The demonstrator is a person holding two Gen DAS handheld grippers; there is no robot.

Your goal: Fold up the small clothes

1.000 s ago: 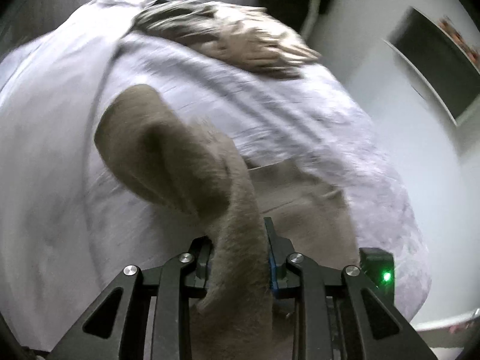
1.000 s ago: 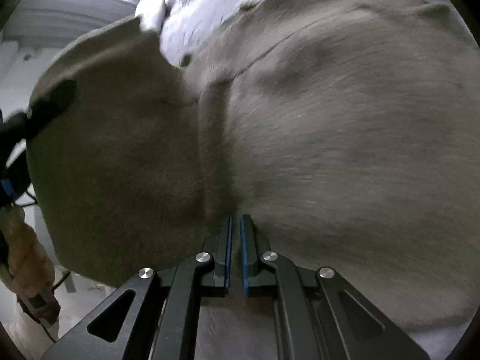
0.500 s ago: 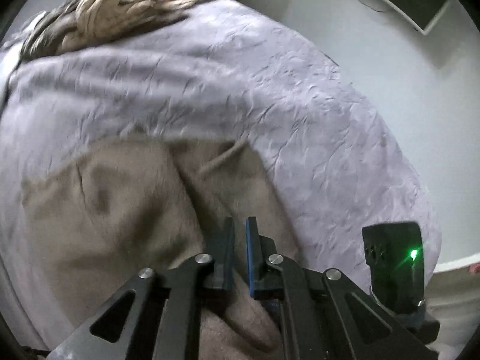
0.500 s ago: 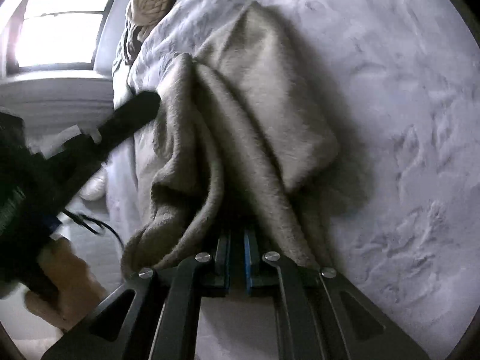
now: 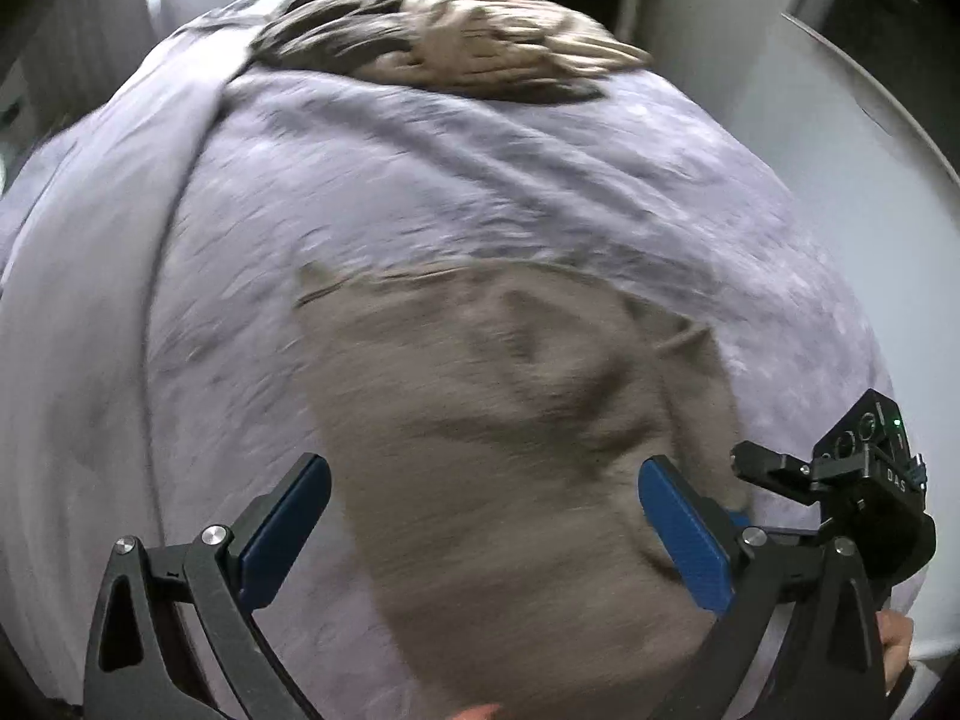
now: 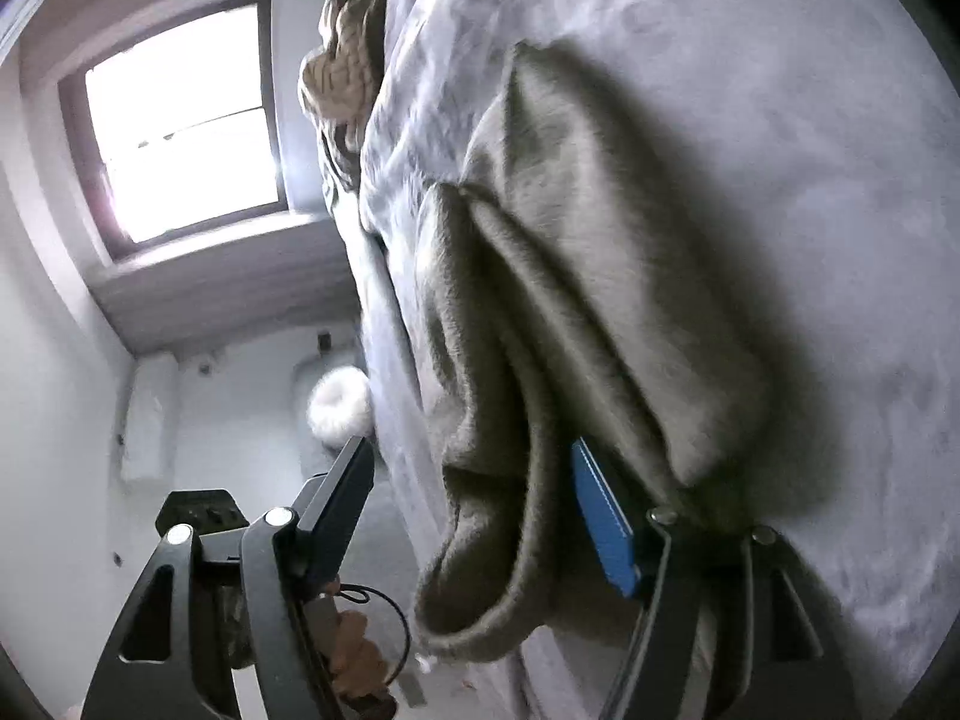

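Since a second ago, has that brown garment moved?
Yes. The brown garment hung bunched in the jaws above the lilac bedspread; now it lies dropped flat on it, both grippers' jaws just opened.

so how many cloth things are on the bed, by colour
taupe fleece garment: 1
beige and brown knit pile: 1
lilac bedspread under both: 1
total: 3

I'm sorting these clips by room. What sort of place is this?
Most likely a bedroom. A wide bed under a crinkled lavender bedspread fills both views, a brownish garment lies on it, and a window sits in the wall beside the bed.
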